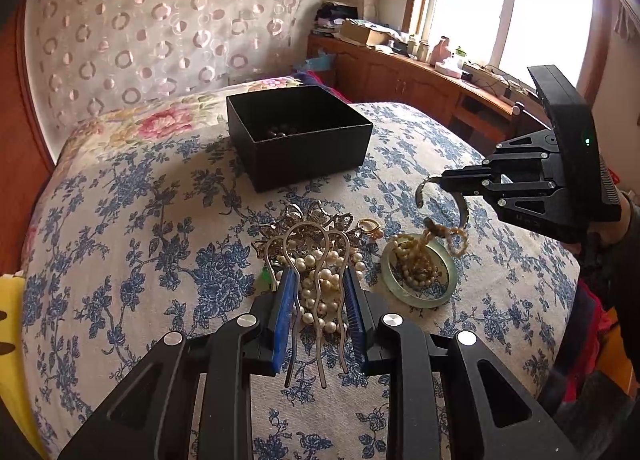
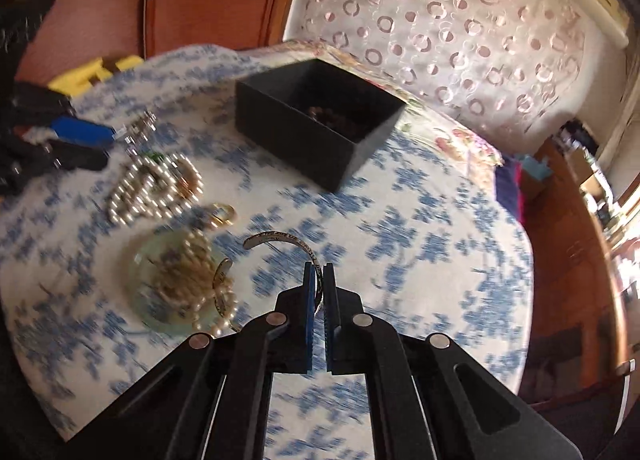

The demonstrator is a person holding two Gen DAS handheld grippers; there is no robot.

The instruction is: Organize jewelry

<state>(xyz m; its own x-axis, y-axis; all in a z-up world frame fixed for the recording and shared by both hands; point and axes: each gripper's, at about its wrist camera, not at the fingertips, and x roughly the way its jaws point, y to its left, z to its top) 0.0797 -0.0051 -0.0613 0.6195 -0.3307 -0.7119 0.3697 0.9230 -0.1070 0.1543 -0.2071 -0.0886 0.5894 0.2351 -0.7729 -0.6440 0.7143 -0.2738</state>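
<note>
My left gripper [image 1: 319, 276] is shut on a silver hair comb [image 1: 308, 224], its wavy prongs between the blue pads and its flower top pointing away. A pearl necklace [image 1: 320, 296] lies under the comb. At the right my right gripper [image 1: 442, 180] is shut on an open silver cuff bracelet [image 1: 420, 192], held just above the bed. In the right wrist view the cuff [image 2: 280, 238] arcs left out of the shut right gripper [image 2: 319, 272]. Below it a pale green bangle [image 1: 424, 302] rings a heap of beads [image 1: 416, 260]. A black open box [image 1: 300, 136] holds dark beads.
Everything lies on a bed with a blue-flowered cover [image 1: 140, 220]. A gold ring [image 1: 370, 226] sits between the comb and the bangle. A patterned headboard cushion [image 1: 140, 32] is behind the box, and a wooden cabinet [image 1: 400, 76] under a window stands at the right.
</note>
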